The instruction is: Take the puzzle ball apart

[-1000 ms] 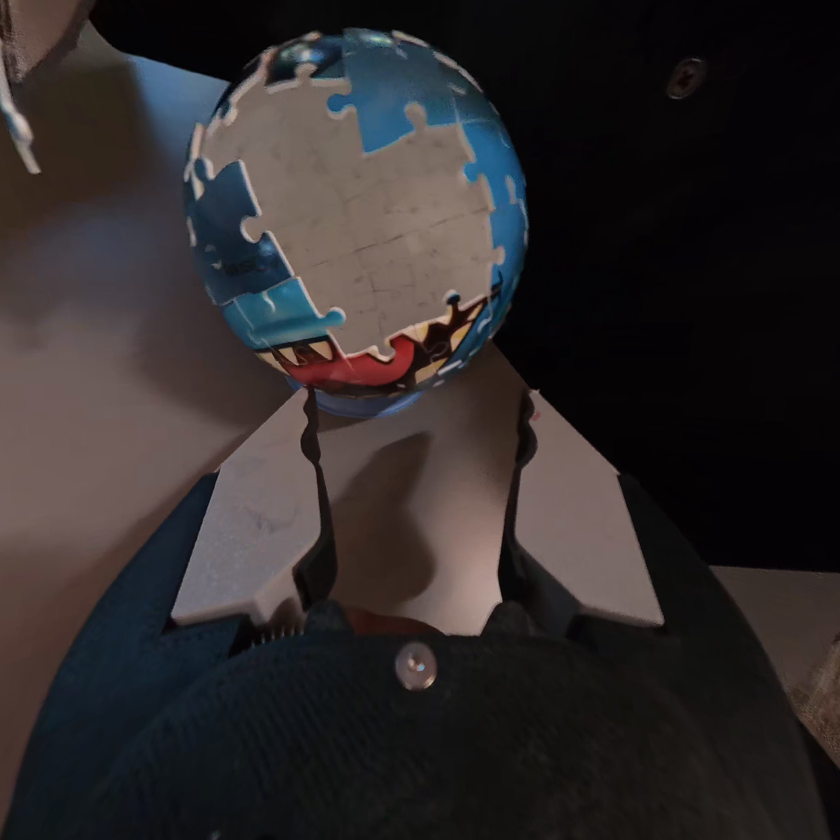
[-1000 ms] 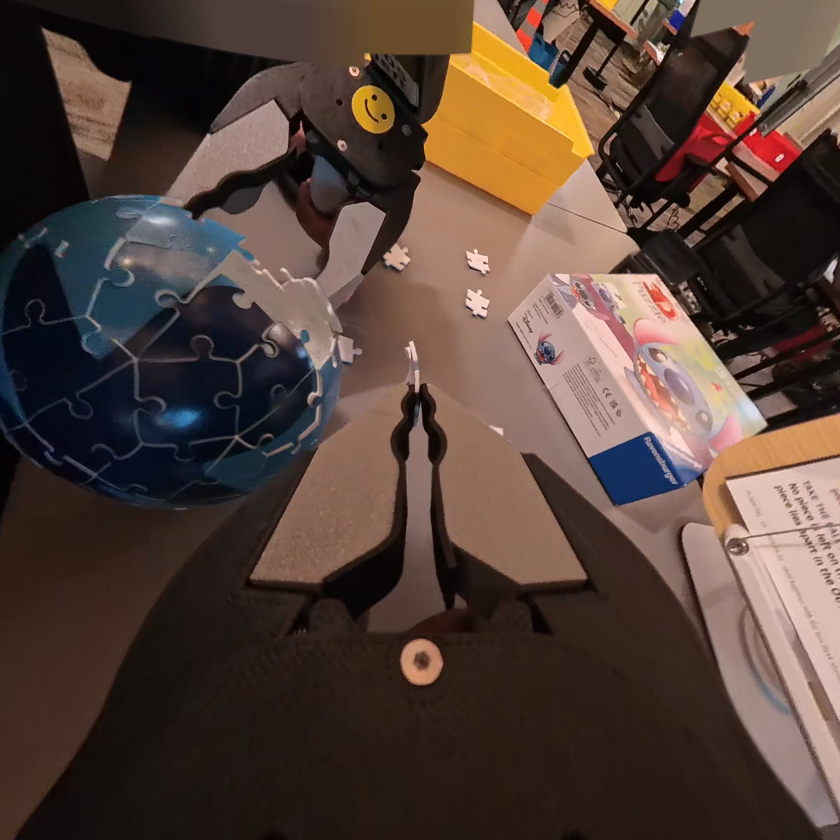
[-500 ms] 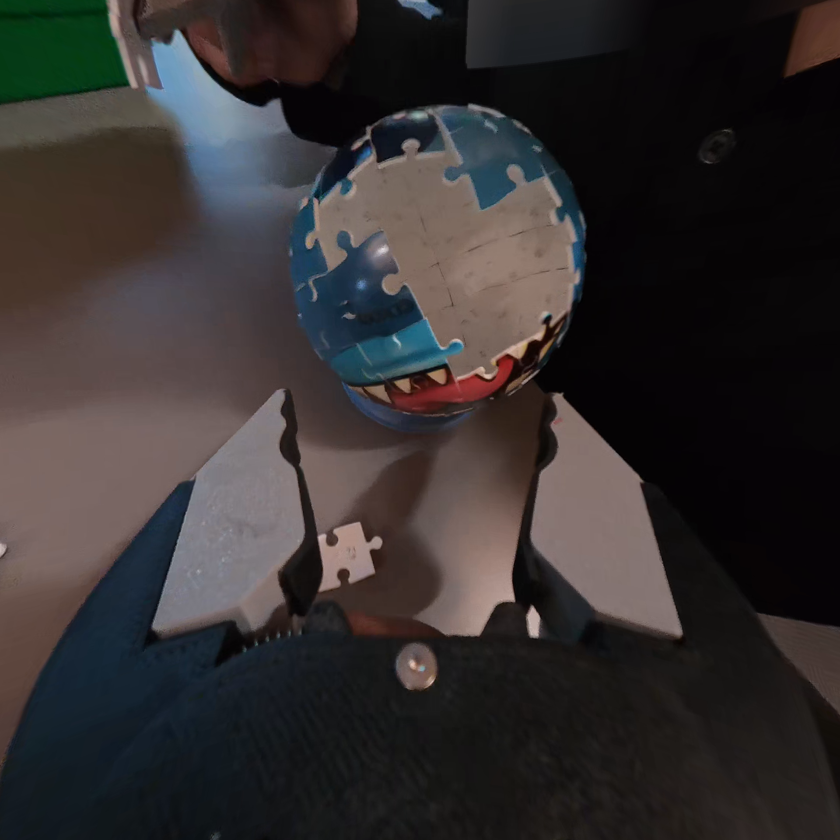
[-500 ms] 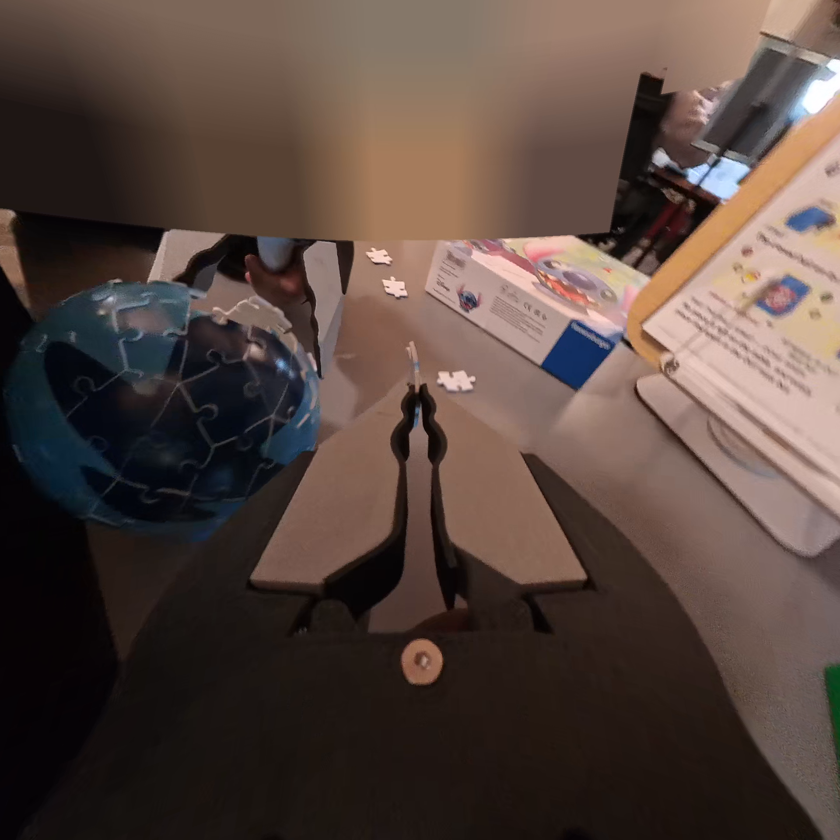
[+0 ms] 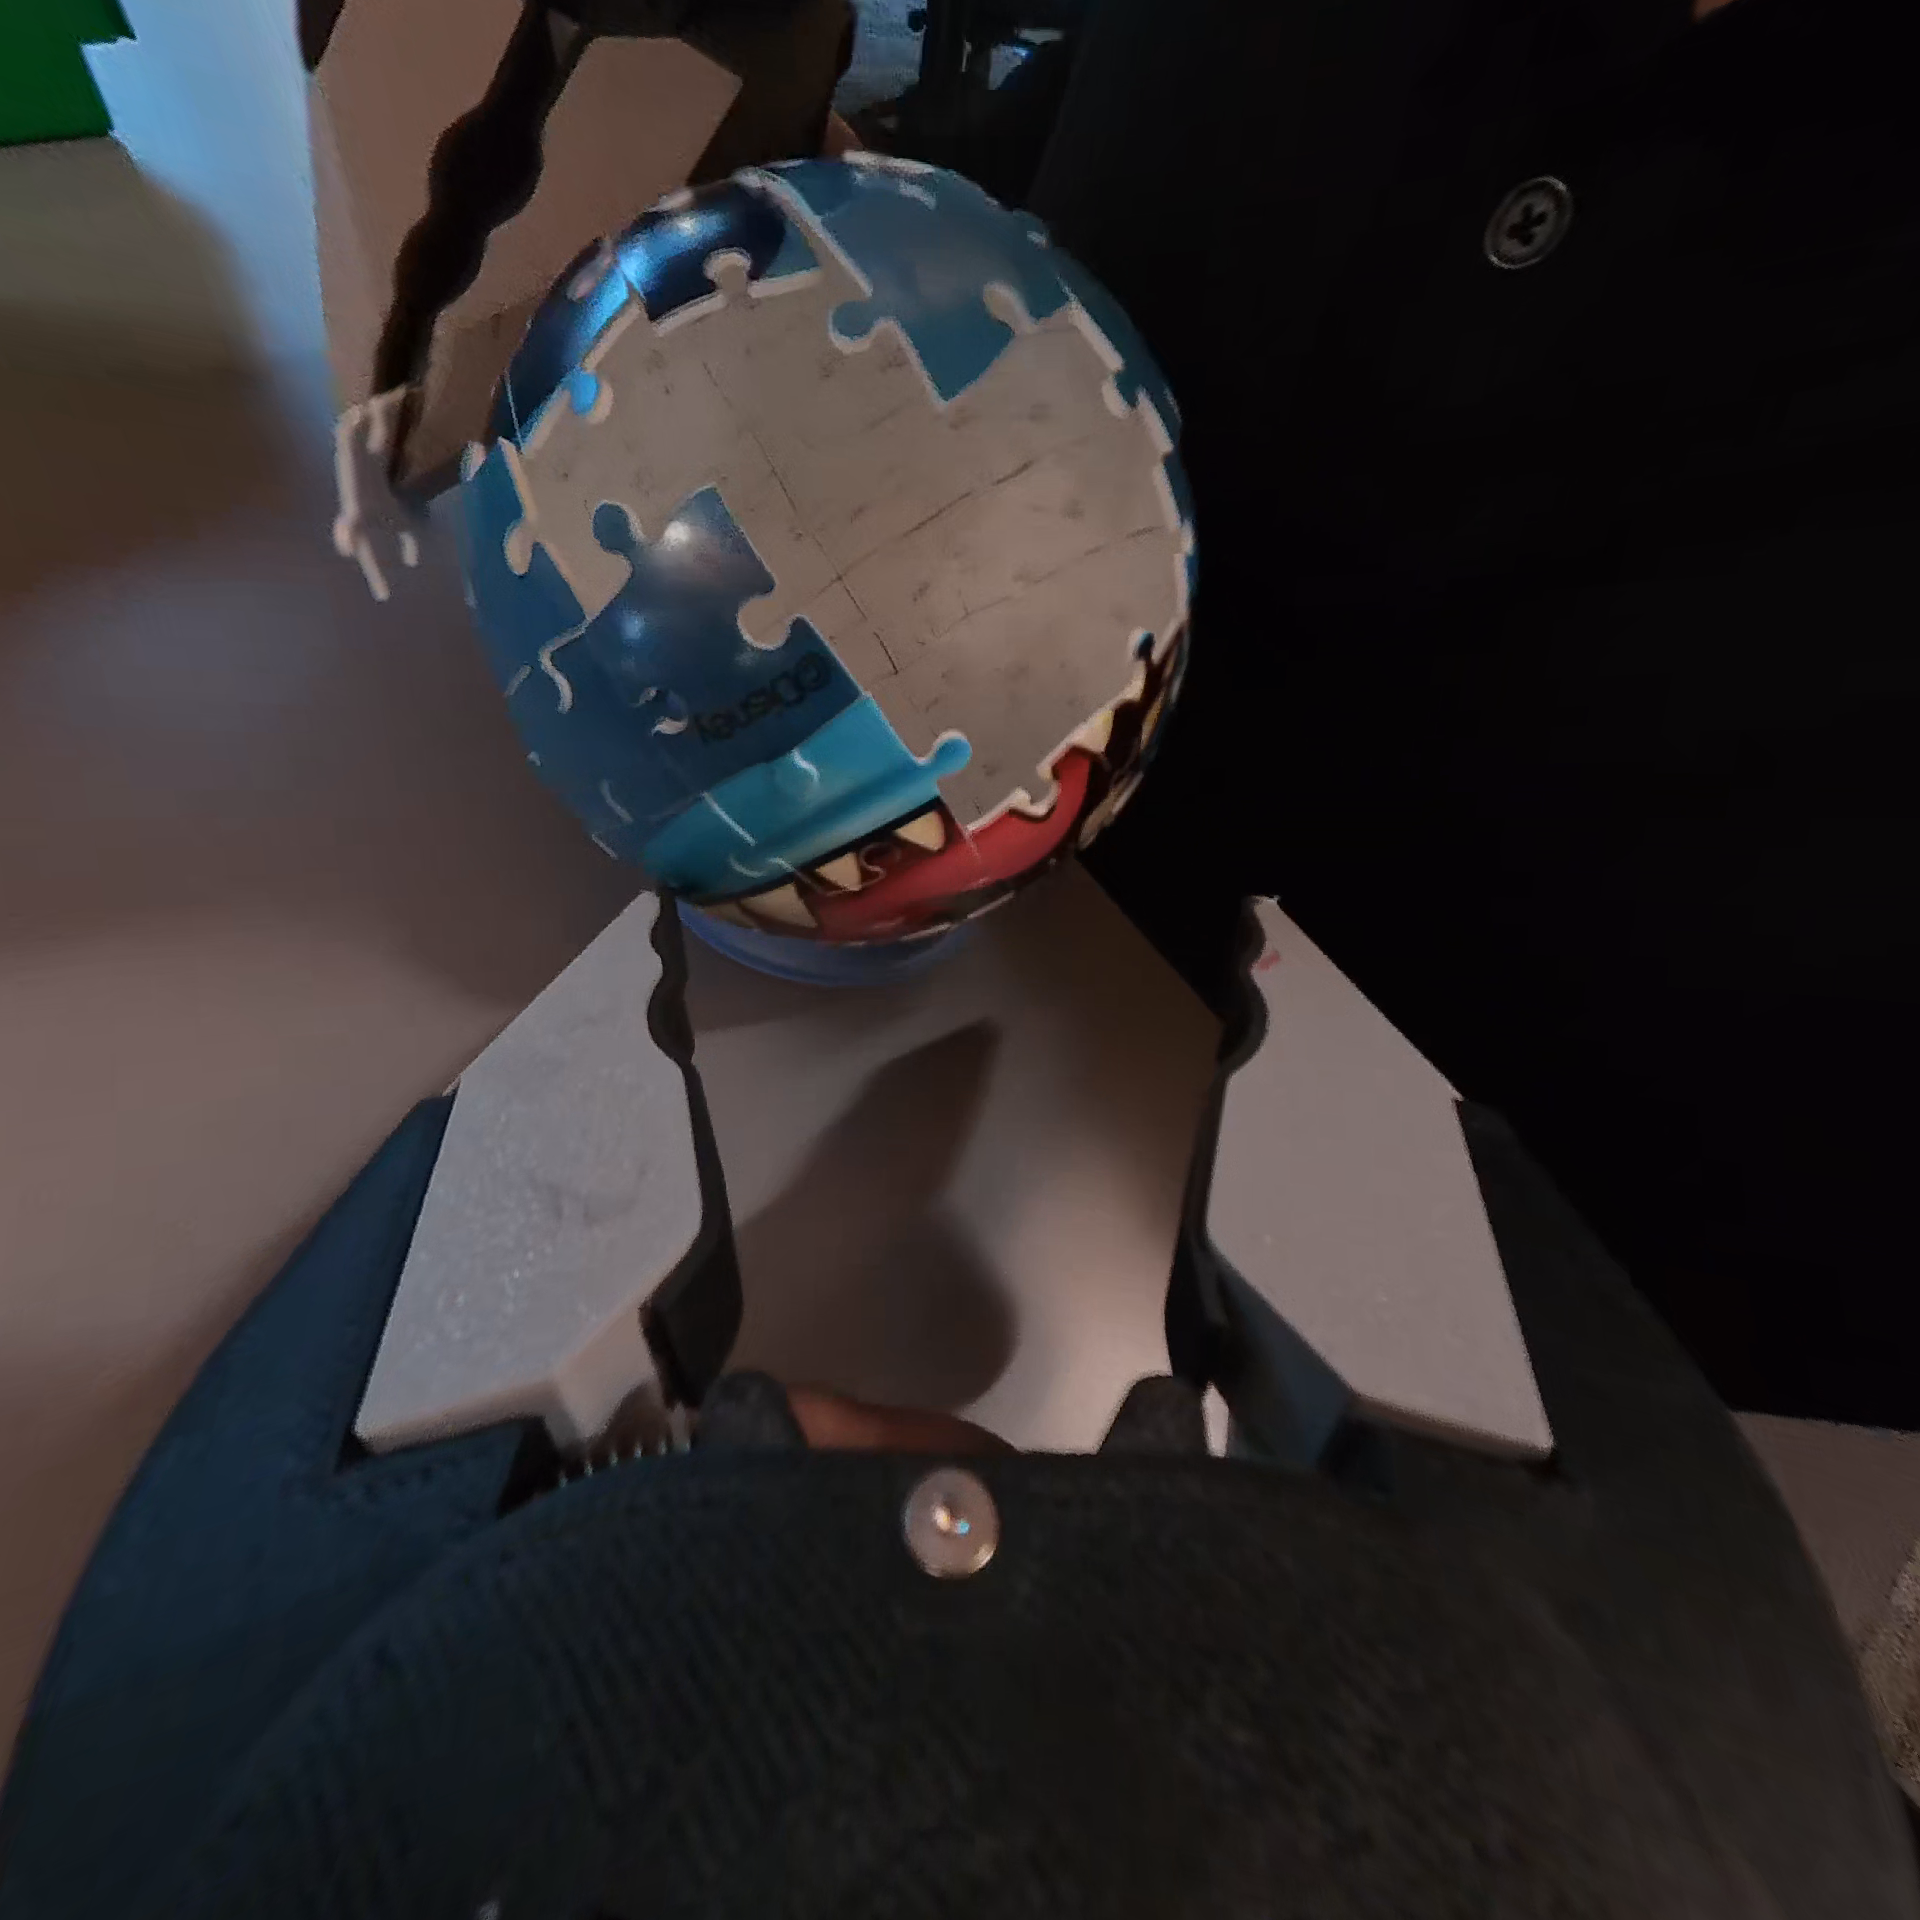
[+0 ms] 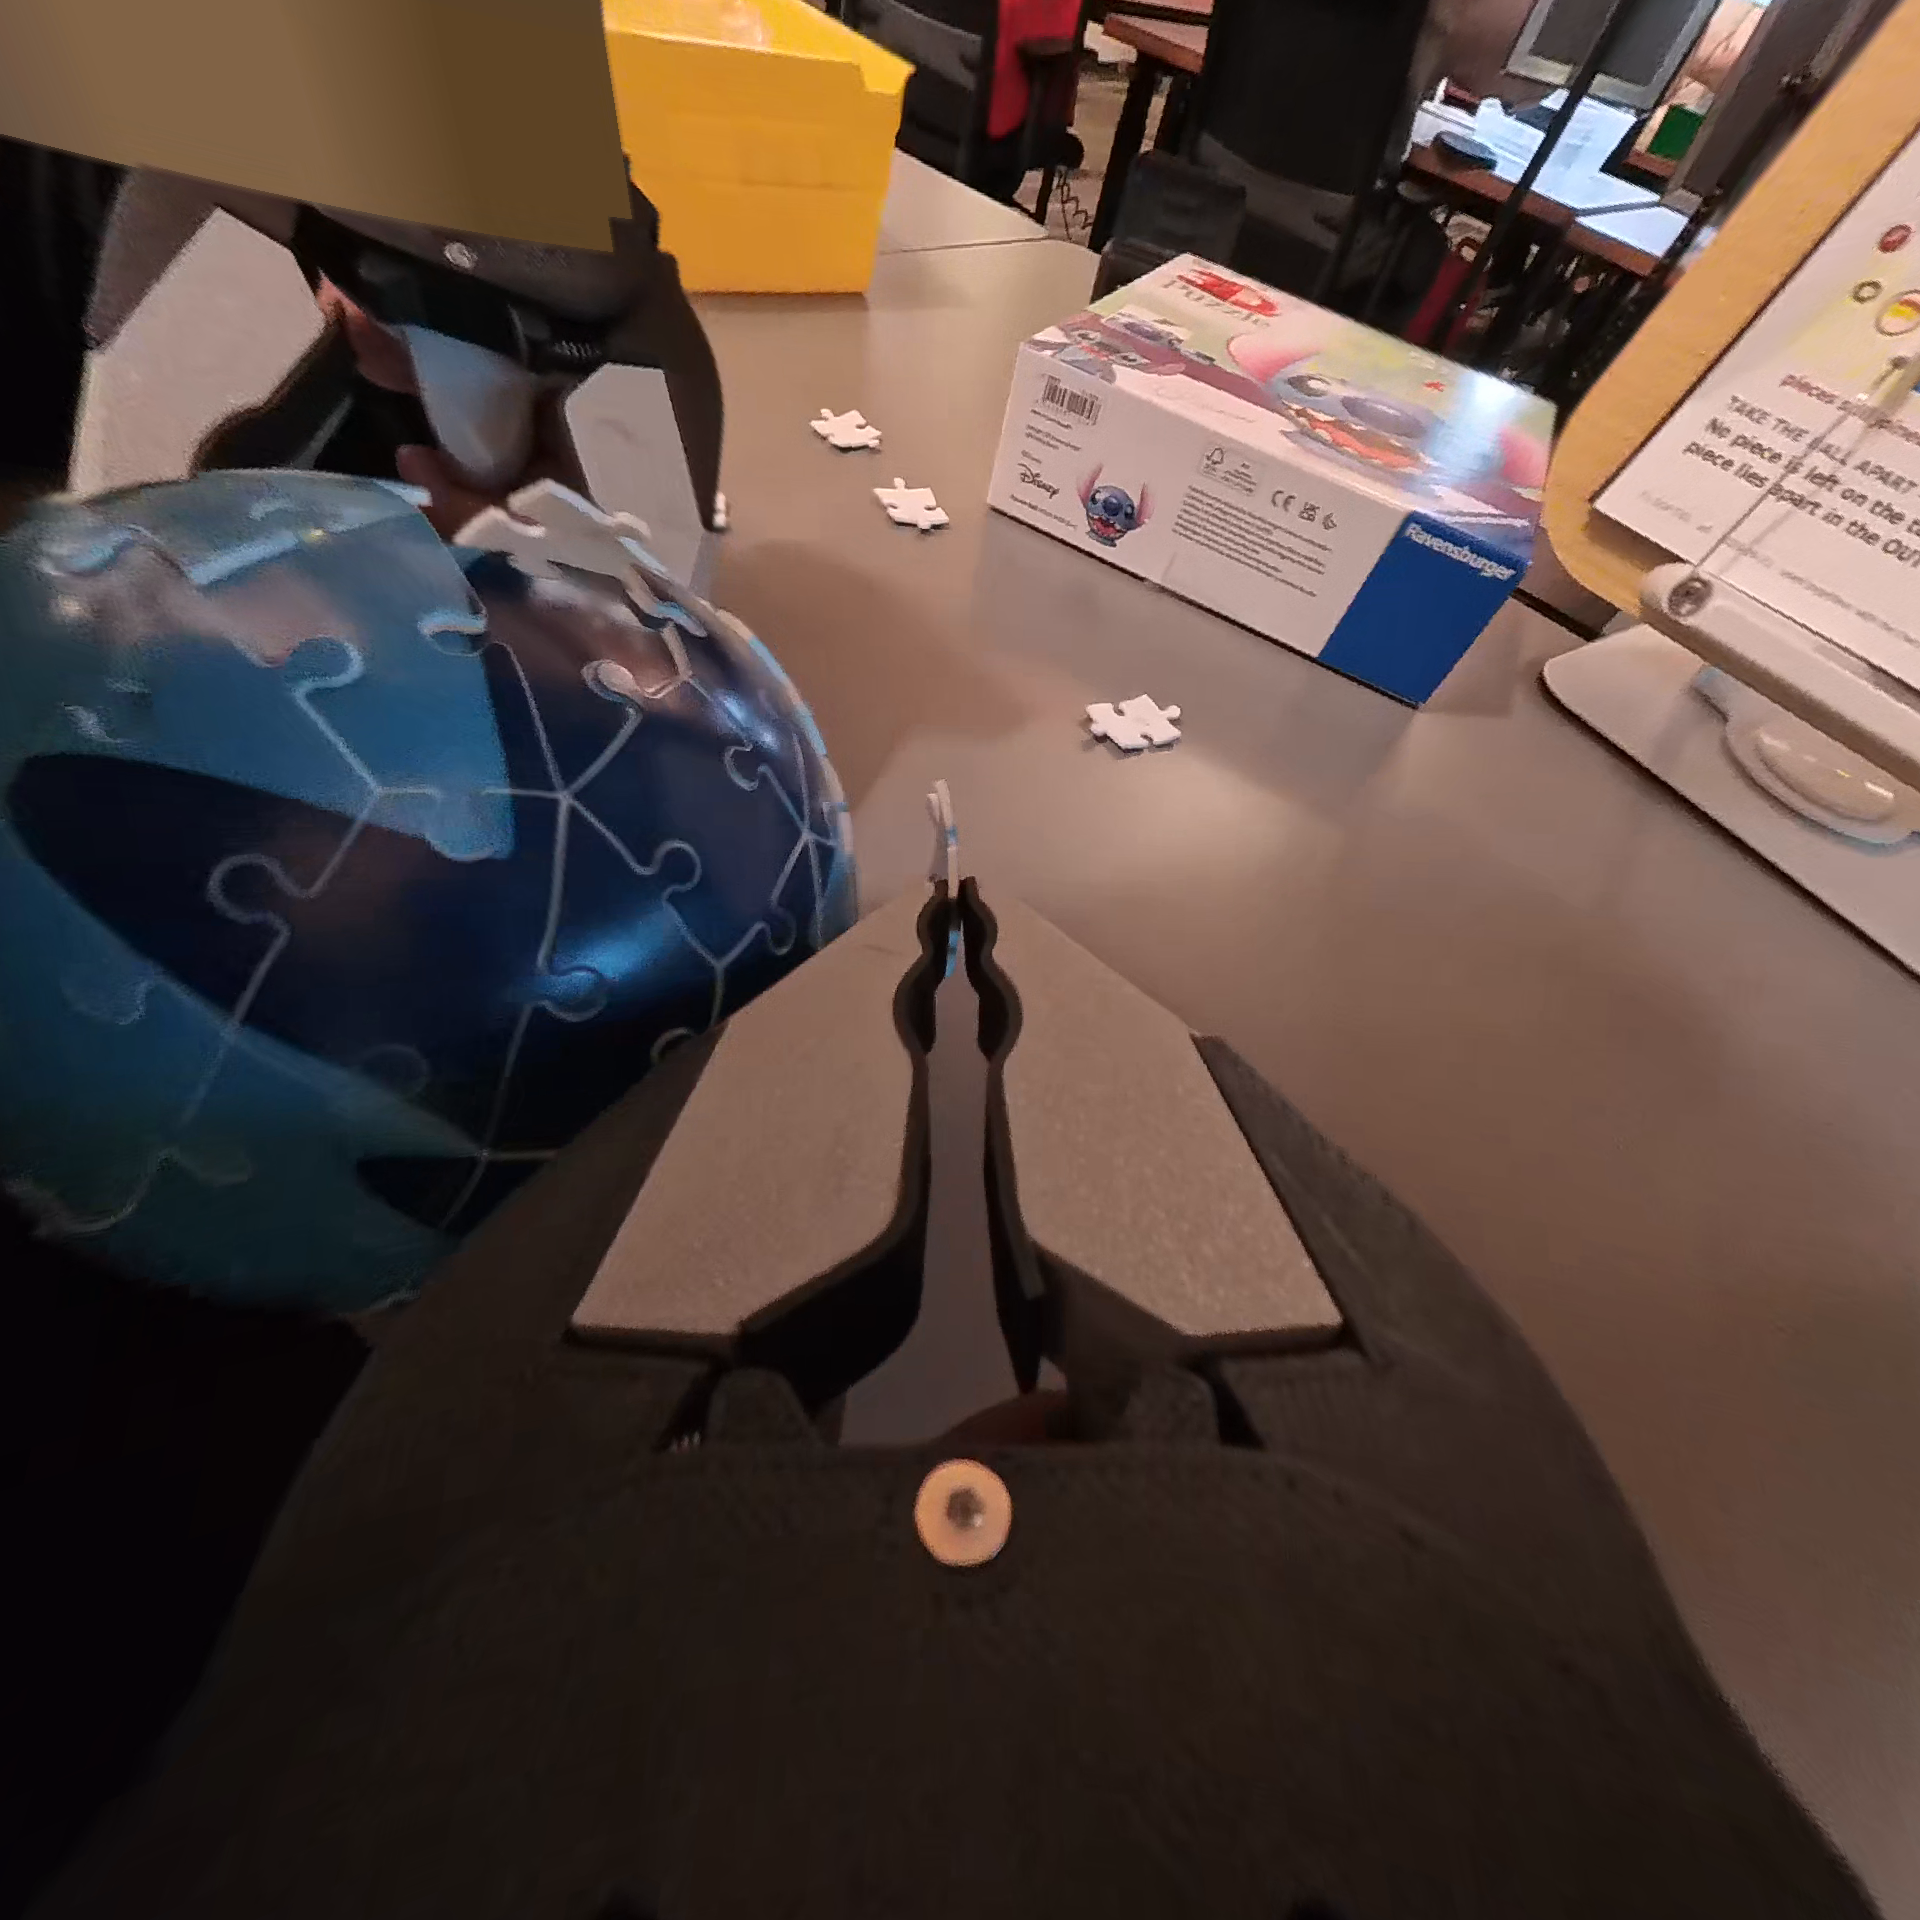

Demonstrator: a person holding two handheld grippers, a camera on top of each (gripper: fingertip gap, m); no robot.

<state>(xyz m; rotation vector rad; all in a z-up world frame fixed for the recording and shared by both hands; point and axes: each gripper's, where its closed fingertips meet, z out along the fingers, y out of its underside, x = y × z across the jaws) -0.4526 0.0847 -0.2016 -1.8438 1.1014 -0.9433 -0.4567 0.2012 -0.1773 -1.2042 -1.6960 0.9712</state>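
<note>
Left wrist view. Left claw (image 5: pixel 951 951): spread wide, nothing between its fingers, hanging over the grey worktop (image 5: pixel 208 883). Puzzle ball (image 5: pixel 831 561): just beyond the fingertips and centred on the gap, apart from both; it sits on a low blue stand, of which only a sliver shows under the ball. A large bare grey patch of inner shell faces the camera, ringed by blue pieces; the red mouth with teeth sits low at the front. Being round, the ball has no long axis. Right claw (image 5: pixel 400 473): enters from the top edge, its body cut off, tips pressed together on a white puzzle piece (image 5: pixel 364 509) beside the ball's upper left; whether the piece touches the ball cannot be told. Background right: dark, nothing legible but one screw head.

Right wrist view. Right claw (image 6: pixel 951 894): pinching the puzzle piece (image 6: pixel 942 831) edge-on, upright. Puzzle ball (image 6: pixel 395 873): left of the claw, blurred, cut off by the frame edge, blue side showing; a white piece stands proud at its top. Left claw (image 6: pixel 623 457): behind the ball, partly under a blurred patch. Worktop (image 6: pixel 1351 935): three loose pieces (image 6: pixel 1132 720) lie white side up, near a printed box (image 6: pixel 1268 488). Yellow bin (image 6: pixel 758 145) at the back; a stand with a sheet (image 6: pixel 1766 436) at right, cut off.
</note>
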